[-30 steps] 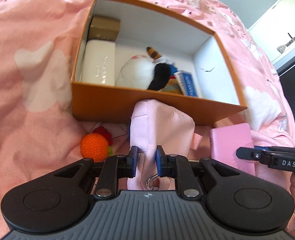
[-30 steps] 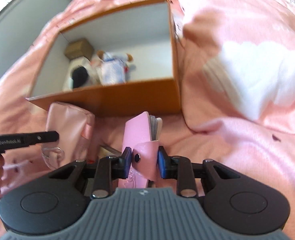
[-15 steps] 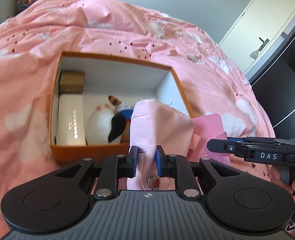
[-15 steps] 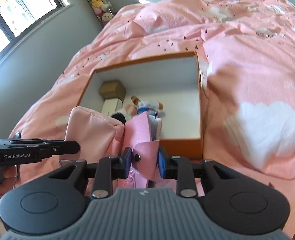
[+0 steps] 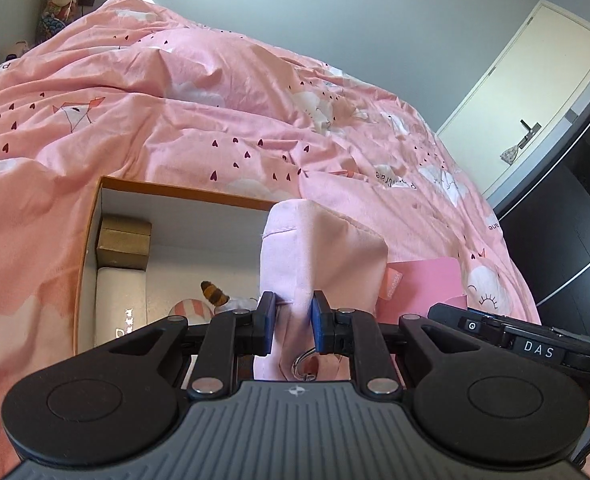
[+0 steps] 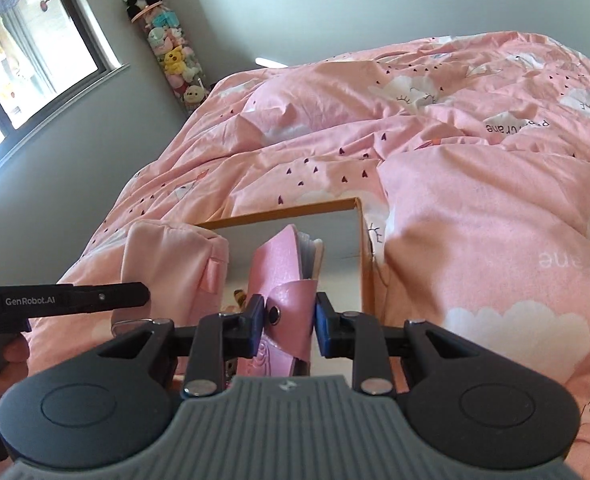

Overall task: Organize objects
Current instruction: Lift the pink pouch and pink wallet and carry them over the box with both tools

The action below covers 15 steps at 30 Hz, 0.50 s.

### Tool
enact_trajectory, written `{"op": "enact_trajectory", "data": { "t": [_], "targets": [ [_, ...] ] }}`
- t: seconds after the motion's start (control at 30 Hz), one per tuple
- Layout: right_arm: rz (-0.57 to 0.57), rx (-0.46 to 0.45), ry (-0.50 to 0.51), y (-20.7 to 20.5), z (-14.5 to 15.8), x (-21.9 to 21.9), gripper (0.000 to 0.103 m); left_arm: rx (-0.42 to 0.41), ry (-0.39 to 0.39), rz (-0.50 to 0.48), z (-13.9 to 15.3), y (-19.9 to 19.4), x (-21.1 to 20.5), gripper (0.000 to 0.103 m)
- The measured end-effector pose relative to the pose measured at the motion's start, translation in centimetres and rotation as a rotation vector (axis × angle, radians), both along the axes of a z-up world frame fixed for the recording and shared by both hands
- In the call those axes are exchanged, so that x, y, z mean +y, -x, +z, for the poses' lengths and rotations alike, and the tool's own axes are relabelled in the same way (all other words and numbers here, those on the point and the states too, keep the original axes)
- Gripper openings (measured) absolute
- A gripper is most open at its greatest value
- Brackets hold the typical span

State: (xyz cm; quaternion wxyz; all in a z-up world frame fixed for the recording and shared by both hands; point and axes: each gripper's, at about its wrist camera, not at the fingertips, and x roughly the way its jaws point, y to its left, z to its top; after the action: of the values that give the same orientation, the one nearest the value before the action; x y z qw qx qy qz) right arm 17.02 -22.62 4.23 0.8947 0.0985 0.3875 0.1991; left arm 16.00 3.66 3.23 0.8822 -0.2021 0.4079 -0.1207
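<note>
Left wrist, jaws clamping pouch, raised

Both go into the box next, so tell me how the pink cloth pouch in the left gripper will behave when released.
The pouch looks like soft fabric, creased where the left gripper pinches it, so it will probably slump rather than stand. It seems light. Its metal ring might snag.

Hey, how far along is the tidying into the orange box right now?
Partly done: the orange box already holds a brown box, a white case and a plush toy. In hand: the left gripper grips a pink pouch, the right gripper a pink wallet, both raised in front of the box. Left: placing both inside.
</note>
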Motion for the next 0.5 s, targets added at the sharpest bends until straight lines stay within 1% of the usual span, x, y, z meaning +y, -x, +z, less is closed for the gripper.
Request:
{"op": "enact_trajectory", "data": {
  "t": [0.13, 0.23, 0.3, 0.4, 0.43, 0.5],
  "targets": [
    [-0.054, 0.002, 0.0, -1.7, -0.4, -0.9, 0.028, 0.06, 0.066, -0.006, -1.9, -2.5, -0.7, 0.021],
    [-0.08, 0.001, 0.004, -2.4, -0.6, -1.4, 0.028, 0.132, 0.164, -0.016, -4.0, -4.0, -1.5, 0.02],
    [-0.093, -0.004, 0.012, -2.7, -0.6, -1.7, 0.028, 0.176, 0.205, -0.013, -5.5, -4.8, -2.1, 0.02],
    [-0.106, -0.013, 0.029, -3.1, -0.8, -2.0, 0.027, 0.235, 0.229, -0.007, -7.7, -5.5, -2.9, 0.02],
    [-0.107, -0.01, 0.025, -3.2, -0.9, -2.2, 0.024, 0.259, 0.236, -0.005, -8.5, -5.7, -3.1, 0.02],
    [-0.101, 0.007, 0.006, -3.5, -1.2, -2.5, 0.023, 0.298, 0.241, -0.002, -9.9, -6.0, -3.5, 0.02]
  ]
}}
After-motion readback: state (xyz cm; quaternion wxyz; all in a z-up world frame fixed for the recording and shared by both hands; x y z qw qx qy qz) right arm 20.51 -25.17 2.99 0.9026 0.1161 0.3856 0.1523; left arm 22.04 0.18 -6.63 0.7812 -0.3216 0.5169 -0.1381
